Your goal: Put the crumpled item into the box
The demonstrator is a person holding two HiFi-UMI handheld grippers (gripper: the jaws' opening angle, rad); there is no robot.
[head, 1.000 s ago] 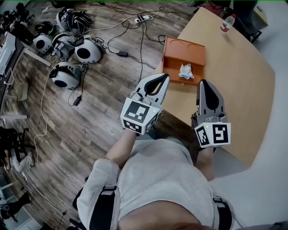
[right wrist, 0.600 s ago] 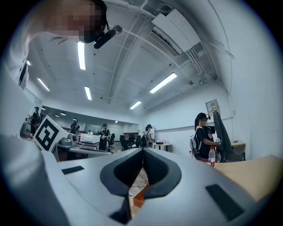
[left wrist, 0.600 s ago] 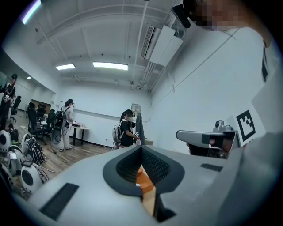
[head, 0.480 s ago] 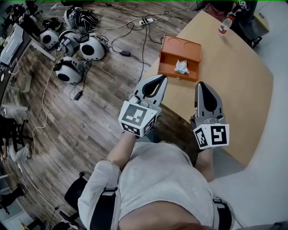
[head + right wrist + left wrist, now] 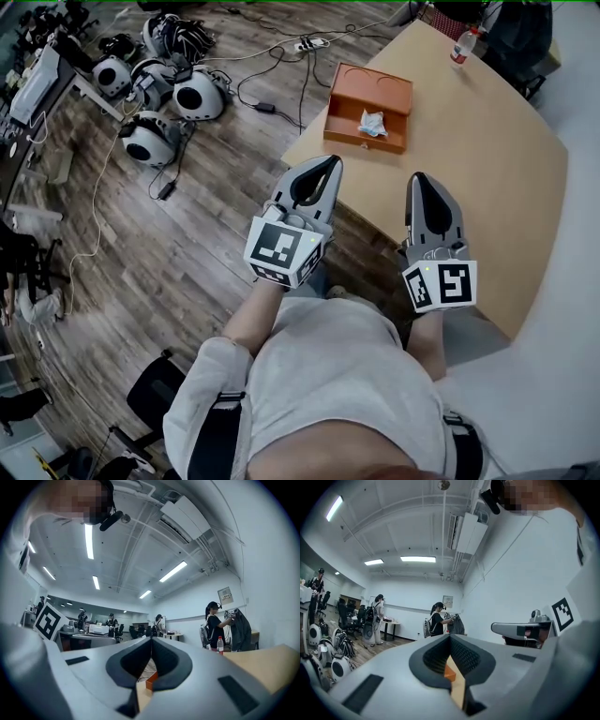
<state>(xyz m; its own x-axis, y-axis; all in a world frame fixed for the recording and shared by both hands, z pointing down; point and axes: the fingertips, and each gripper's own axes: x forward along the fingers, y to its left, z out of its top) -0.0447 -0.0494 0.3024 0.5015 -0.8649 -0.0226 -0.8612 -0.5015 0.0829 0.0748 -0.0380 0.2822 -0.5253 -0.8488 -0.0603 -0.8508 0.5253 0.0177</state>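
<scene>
An orange box lies open on the far part of the wooden table. A crumpled whitish item rests inside it. My left gripper hangs over the floor just off the table's near corner, jaws shut and empty. My right gripper hovers over the table's near edge, also shut with nothing in it. Both are well short of the box. Through the shut jaws of the left gripper and the right gripper, a sliver of the orange box and table shows.
A water bottle stands at the table's far end. Cables and a power strip trail over the wooden floor; several white helmet-like devices lie to the left. People stand far off in the room.
The view has pulled back: the box and table sit farther up and smaller in the head view. Both grippers keep their spot, shut throughout.
</scene>
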